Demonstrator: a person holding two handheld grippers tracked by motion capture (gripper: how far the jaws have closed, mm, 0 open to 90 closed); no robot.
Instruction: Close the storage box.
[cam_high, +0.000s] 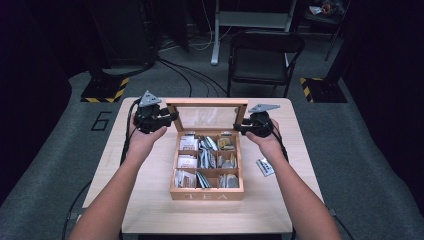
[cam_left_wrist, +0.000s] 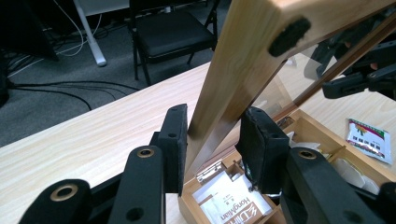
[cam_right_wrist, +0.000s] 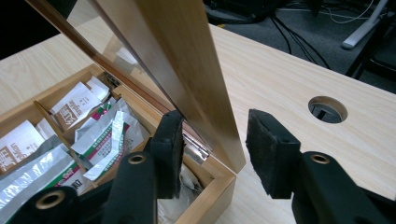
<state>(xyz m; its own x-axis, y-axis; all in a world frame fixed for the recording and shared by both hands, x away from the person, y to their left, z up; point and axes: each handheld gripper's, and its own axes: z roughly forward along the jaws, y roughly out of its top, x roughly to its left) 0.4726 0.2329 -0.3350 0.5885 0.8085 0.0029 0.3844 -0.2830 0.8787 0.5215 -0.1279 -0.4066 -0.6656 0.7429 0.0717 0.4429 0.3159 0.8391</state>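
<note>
Left gripper (cam_left_wrist: 212, 140) jaws clamp lid (cam_left_wrist: 243, 60) | right gripper (cam_right_wrist: 212, 149) released — hinge half-hidden

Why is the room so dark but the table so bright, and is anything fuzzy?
High view: light falls on the table, the room behind stays dark, and the picture is soft. Left gripper view: the lid is sharp and its glass shows reflections. Right gripper view: the lid's near edge blurs slightly.

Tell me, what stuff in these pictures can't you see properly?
- Tea box back compartments, high view: tea packets too small to read.
- Lid, left gripper view: top cut off by the picture's edge; the left gripper clamps its side rail.
- Right gripper, right gripper view: a gap shows beside the lid's edge; touching can't be told.
- Loose packet, high view: print blurred.
</note>
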